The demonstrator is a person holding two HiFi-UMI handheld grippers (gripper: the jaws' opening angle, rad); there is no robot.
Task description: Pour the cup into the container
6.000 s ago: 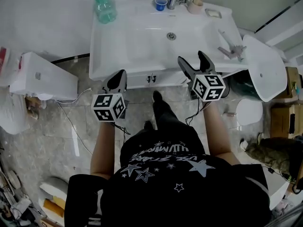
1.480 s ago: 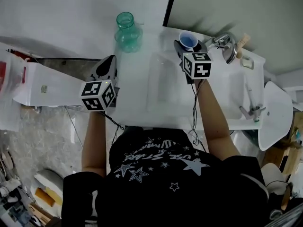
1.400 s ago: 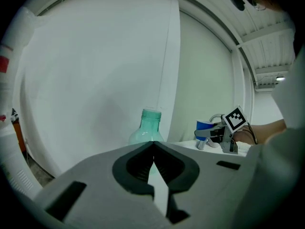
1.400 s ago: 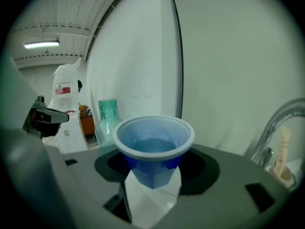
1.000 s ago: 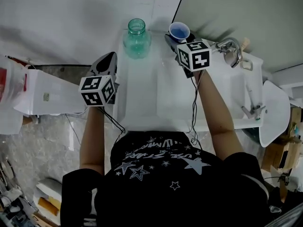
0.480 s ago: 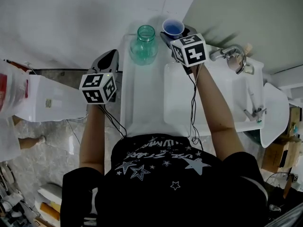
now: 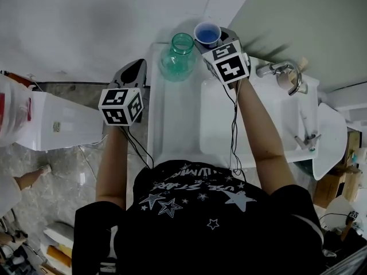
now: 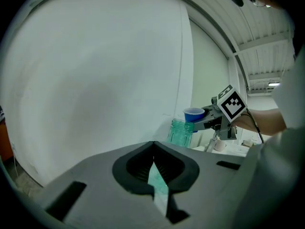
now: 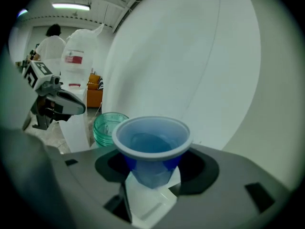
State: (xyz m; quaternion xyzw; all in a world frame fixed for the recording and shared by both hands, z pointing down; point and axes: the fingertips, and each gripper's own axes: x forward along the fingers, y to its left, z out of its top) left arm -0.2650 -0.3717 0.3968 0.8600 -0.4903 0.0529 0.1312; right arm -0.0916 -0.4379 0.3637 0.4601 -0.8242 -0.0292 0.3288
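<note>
Person: black short-slv tee (image 7: 212, 222) w/ white & grey star prints and mirrored white lettering across the front. Left gripper (image 7: 136, 69), ahead-left of tee: grey shell, black recess round jaws, left cube (image 7: 120, 105) w/ black-on-white sq markers. Right gripper (image 7: 215, 40), ahead-right of tee: same grey/black build, right cube (image 7: 230, 63) w/ same markers; thin black left cable (image 7: 137, 148) and right cable (image 7: 233, 130) run from the cubes back to tee's far edge.
</note>
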